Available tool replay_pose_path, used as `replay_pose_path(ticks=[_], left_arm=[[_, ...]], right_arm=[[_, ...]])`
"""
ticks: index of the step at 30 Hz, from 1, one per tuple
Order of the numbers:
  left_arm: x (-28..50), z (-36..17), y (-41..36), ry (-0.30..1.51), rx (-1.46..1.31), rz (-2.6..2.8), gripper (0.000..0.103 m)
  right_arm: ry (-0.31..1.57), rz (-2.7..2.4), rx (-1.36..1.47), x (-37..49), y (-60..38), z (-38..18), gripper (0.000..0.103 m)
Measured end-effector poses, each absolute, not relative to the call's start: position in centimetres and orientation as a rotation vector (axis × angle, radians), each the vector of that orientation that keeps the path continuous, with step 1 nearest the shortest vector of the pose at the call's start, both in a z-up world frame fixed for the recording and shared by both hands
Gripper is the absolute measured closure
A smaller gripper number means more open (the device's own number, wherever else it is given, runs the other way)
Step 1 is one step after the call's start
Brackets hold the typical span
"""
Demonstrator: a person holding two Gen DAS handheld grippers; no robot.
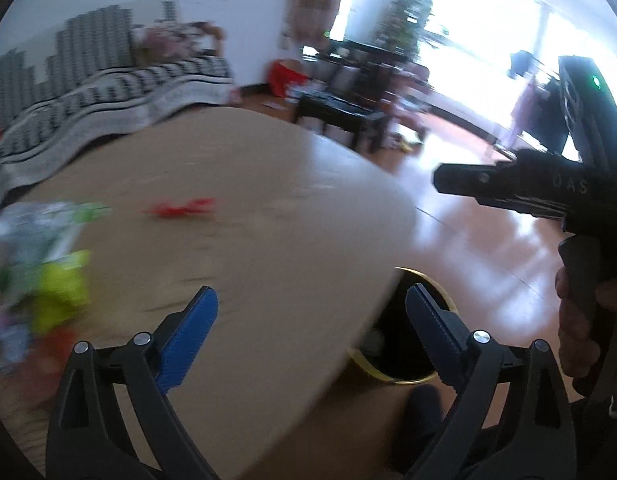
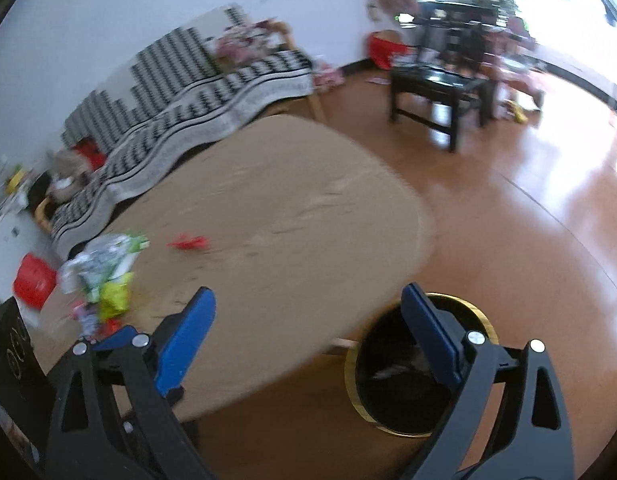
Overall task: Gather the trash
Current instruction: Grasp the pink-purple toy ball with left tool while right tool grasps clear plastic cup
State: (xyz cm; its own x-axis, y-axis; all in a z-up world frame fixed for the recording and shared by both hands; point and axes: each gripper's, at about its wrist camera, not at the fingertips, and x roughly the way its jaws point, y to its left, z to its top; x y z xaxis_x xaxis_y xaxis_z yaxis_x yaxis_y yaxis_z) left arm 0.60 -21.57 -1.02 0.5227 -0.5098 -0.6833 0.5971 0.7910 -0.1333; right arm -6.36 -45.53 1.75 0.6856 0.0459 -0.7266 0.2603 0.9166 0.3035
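A pile of crumpled wrappers (image 1: pixel 48 264) (image 2: pixel 104 264), green, yellow, white and red, lies on the left of the beige round table (image 1: pixel 248 240) (image 2: pixel 288 200). A single red wrapper (image 1: pixel 180 208) (image 2: pixel 188 242) lies apart from it, further in. On the floor by the table's near edge stands a black bin with a gold rim (image 1: pixel 372 368) (image 2: pixel 484 320), with something pale inside. My left gripper (image 1: pixel 310 294) is open and empty above the table edge. My right gripper (image 2: pixel 306 292) is open and empty too, its right finger over the bin. Both views are blurred.
A sofa with a black-and-white zigzag cover (image 1: pixel 108 88) (image 2: pixel 188 80) runs behind the table. A dark low table (image 2: pixel 440 80) and a red bag (image 2: pixel 382 50) stand further back on the shiny wooden floor (image 2: pixel 548 200). A hand (image 1: pixel 576 312) holds the other tool at right.
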Motion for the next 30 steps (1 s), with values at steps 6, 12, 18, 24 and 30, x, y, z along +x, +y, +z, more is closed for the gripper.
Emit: replay_pose_path(ticks=[6, 12, 18, 24, 30], left_arm=[[3.2, 1.0, -11.3, 0.743, 0.081, -0.469, 0.011], [5.5, 1.6, -0.6, 0.757, -0.042, -0.29, 0.011], [7.5, 0.1, 4.7, 0.797, -0.087, -0.194, 0.011], [10.1, -2.5, 5.6, 0.822, -0.078, -0.17, 0.011], [12.2, -4.9, 6.4, 0.861, -0.144, -0.146, 0.011]], right_arm=[[0.821, 0.045, 0.372, -1.6, -36.3, 2.3, 0.012], [0.821, 0.187, 0.356, 2.1, -29.1, 2.4, 0.012], [0.839, 0.284, 0.337, 5.6, -23.1, 1.2, 0.012], [0.862, 0.334, 0.332, 9.4, -19.1, 0.1, 0.013], [0.893, 0.346, 0.304, 12.8, -15.8, -1.4, 0.021]])
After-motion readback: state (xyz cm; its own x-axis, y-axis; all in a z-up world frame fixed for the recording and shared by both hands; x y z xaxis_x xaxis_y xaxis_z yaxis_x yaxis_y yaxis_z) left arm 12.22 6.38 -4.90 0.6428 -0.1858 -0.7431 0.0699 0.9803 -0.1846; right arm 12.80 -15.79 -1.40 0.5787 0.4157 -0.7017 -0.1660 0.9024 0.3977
